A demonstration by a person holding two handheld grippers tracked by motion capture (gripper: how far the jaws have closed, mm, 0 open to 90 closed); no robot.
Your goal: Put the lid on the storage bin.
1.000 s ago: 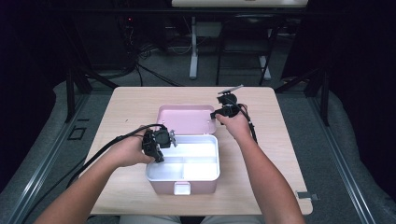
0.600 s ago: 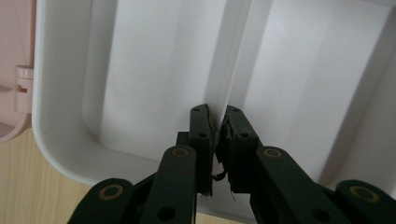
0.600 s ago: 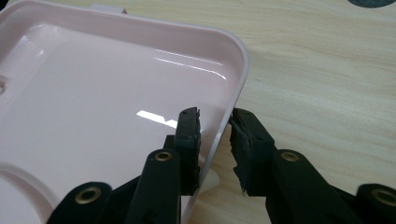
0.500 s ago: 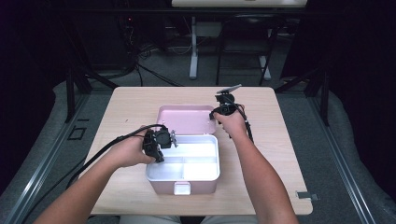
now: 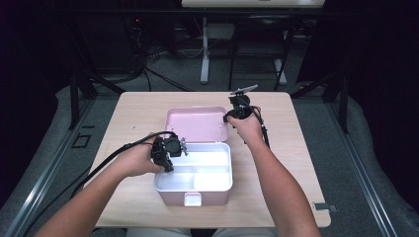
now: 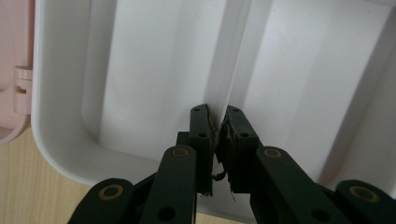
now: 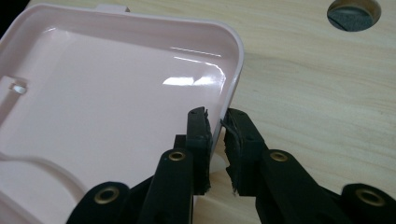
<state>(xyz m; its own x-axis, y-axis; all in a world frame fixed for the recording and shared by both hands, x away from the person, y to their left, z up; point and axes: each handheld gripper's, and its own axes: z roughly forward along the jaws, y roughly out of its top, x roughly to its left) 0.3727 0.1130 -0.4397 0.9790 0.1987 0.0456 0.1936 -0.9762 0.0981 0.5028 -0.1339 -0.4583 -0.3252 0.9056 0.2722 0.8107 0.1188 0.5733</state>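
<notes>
A pale wooden desk (image 5: 133, 113) stood on grey floor in a dark room. The pink box (image 5: 193, 192) lay mid-desk, its lid (image 5: 195, 123) thrown open away from the person and its long axis across the desk. The left tongs (image 6: 217, 122) clenched the white tray's divider (image 6: 231, 56), and the right tongs (image 7: 215, 122), just closing, grasped the lid's rim.
</notes>
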